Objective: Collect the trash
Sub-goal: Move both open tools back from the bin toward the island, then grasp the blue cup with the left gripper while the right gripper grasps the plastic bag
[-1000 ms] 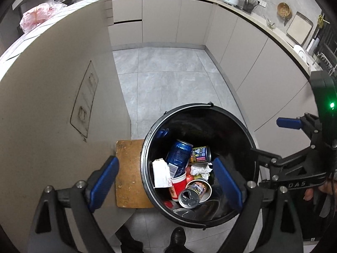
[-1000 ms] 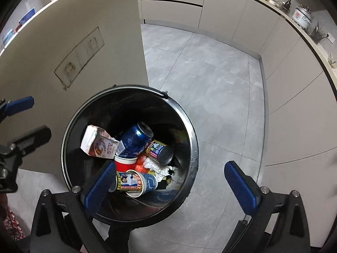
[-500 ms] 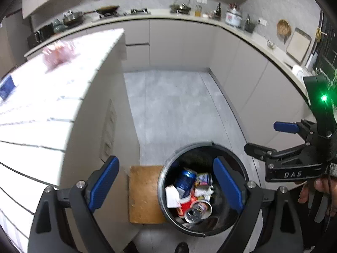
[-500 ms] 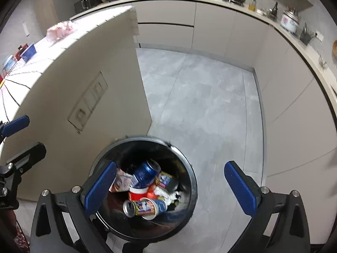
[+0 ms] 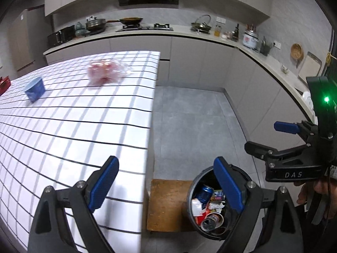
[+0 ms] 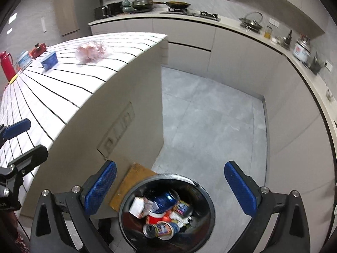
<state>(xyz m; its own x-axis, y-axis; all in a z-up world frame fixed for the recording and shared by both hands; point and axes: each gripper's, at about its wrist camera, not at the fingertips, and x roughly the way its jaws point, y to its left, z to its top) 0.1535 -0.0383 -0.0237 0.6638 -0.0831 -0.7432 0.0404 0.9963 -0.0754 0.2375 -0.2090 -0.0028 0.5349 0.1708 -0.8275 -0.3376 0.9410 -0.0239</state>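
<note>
A black round trash bin (image 5: 190, 198) (image 6: 207, 200) stands on the floor beside the island, holding cans, cups and crumpled paper. My left gripper (image 5: 166, 184) is open and empty, high above the island edge and the bin. My right gripper (image 6: 170, 186) is open and empty above the bin; it also shows at the right of the left wrist view (image 5: 271, 137). A pink plastic bag (image 5: 107, 72) (image 6: 91, 51) and a blue cup (image 5: 34, 89) (image 6: 49, 60) lie on the white tiled island top (image 5: 63, 126).
A wooden board (image 5: 166, 205) lies on the floor next to the bin. A red flask (image 6: 6, 65) and small boxes stand at the island's far left. Grey cabinets and a counter with pans and a rice cooker (image 5: 250, 39) line the back and right.
Both grippers have risen well up from the bin's mouth. The bin now looks small and low, and the island top with the pink bag and blue cup has come into view.
</note>
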